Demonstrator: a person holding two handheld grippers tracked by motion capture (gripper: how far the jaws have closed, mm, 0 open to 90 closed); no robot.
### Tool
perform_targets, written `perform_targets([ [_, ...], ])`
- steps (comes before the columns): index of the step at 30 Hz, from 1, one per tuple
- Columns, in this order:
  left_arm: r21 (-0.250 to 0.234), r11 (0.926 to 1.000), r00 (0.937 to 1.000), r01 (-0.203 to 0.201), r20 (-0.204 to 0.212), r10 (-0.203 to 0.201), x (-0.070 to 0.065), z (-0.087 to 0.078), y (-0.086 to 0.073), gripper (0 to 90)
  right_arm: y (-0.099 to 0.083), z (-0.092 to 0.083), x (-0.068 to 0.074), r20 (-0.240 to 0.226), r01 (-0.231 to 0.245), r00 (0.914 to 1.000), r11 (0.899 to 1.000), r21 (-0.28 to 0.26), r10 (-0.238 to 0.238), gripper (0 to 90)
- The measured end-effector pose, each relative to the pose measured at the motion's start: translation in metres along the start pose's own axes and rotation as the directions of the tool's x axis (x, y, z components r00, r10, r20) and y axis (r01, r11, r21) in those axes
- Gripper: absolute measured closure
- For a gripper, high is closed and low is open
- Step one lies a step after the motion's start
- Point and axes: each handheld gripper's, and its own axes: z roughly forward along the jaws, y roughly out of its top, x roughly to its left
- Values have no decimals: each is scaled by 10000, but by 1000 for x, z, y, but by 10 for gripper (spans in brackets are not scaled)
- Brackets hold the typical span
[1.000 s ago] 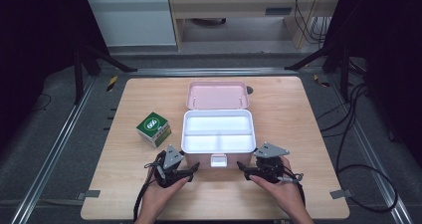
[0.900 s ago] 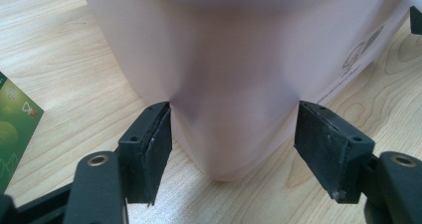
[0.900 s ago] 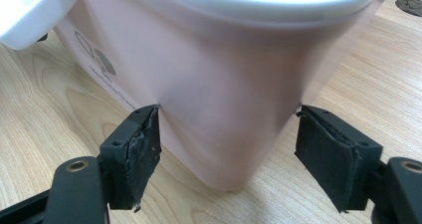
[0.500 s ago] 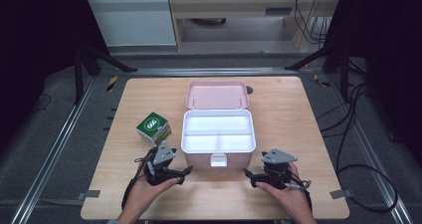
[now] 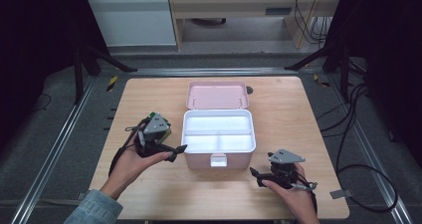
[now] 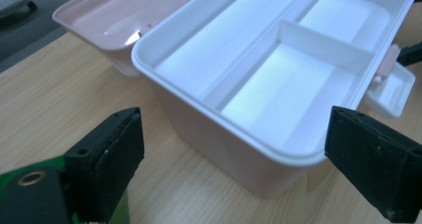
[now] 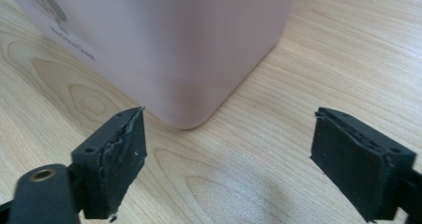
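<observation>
A pink box (image 5: 219, 137) was seen near the middle of the wooden table (image 5: 298, 114), with its lid (image 5: 217, 94) thrown open and lying flat behind it. Inside, a white tray (image 6: 278, 79) was fitted, divided into one long compartment at the back and two smaller ones at the front. A small latch (image 5: 218, 160) was hanging from the front wall of the box.

The left gripper (image 5: 171, 149) was held above the table just beside the left wall of the box, tilted down toward it. In the left gripper view its jaws were spread wide and nothing was between them — the near corner of the box was seen beyond them, not touched. These jaws had just been opening.

The right gripper (image 5: 256, 176) was held low over the table, near the front right corner of the box. In the right gripper view the jaws were also spread wide, with only bare wood between them; the rounded pink corner (image 7: 189, 109) was seen just ahead, apart from the pads. These jaws had just been closing a little, but they were left well apart.

A small green box (image 5: 166, 132) was lying on the table left of the pink box, mostly hidden behind the left gripper.
</observation>
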Motion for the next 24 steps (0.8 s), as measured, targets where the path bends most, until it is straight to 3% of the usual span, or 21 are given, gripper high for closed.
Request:
perform_targets([
  [4, 253, 9993, 9996, -270, 57, 269, 5, 2, 16, 90, -1, 2, -1, -25, 29, 10000, 10000, 60, -28, 163],
  [7, 571, 9956, 9970, -746, 242, 734, 11, 8, 36, 91, -2, 5, -2, -96, 61, 9999, 9999, 157, -60, 194],
  [9, 598, 9954, 9967, -747, 366, 726, 13, 11, 40, 99, -3, 6, -1, -119, 74, 9999, 9997, 224, -71, 201],
  [12, 903, 9900, 9932, -1087, 523, 1043, 18, 19, 54, 110, -2, 6, -1, -110, 171, 9998, 9996, 207, -169, 217],
  [15, 912, 9898, 9915, -1093, 813, 1020, 16, 23, 66, 131, -2, 6, -2, -82, 122, 9999, 9997, 210, -121, 238],
  [19, 1283, 9757, 9807, -1777, 1051, 1648, 8, 31, 80, 164, -3, 6, -4, -93, 177, 9998, 9996, 238, -175, 278],
  [24, 1732, 9597, 9719, -2213, 1204, 2023, 10, 47, 85, 217, -3, 6, -4, -159, 201, 9997, 9996, 213, -198, 315],
])
